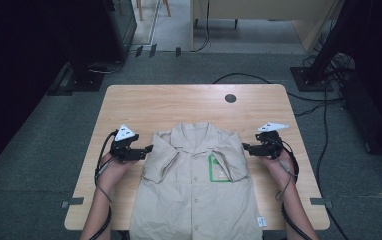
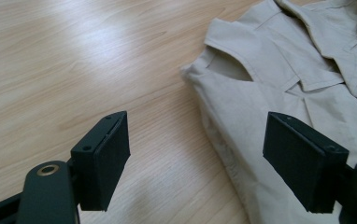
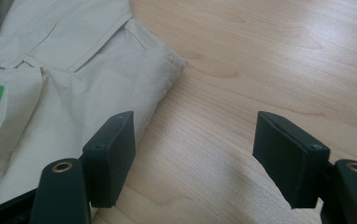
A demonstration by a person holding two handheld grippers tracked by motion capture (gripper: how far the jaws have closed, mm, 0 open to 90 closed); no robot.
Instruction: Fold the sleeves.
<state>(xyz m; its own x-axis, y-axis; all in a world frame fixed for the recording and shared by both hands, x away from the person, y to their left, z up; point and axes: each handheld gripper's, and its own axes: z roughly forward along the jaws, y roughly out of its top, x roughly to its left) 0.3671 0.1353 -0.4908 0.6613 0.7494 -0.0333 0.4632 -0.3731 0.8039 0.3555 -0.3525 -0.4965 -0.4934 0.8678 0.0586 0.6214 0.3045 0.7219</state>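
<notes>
Left gripper (image 1: 148,148), black two-jaw tool with a grey three-cornered plate on top, sits at the left edge of the beige short-sleeved button-up cotton shirt (image 1: 194,200), jaws spread wide and holding nothing; in the left gripper view (image 2: 195,163) one jaw hangs over bare wood and the other over the shirt's folded-in sleeve, so the side fold lies between them, not yet pinched. Shirt lies front-up in the middle of the light wooden rectangular table (image 1: 179,100), collar toward the far edge, hem at the near edge, both sleeves already folded in over the chest, green chest patch (image 1: 218,170) partly under the right sleeve flap. Right gripper (image 1: 245,147) mirrors this at the shirt's right edge, jaws also released and empty; in the right gripper view (image 3: 193,156) the shirt's shoulder corner (image 3: 167,58) lies ahead and to the left jaw's side, the other jaw over bare table. Judged step: shirt folding, sleeves done, both tools lining up on the shoulder-side edges for the next fold. Next move likely needs both grippers lowered to the table, jaws sliding around the doubled fabric edge, closing together at matching height, then lifting evenly so the sleeve folds don't spill open.
</notes>
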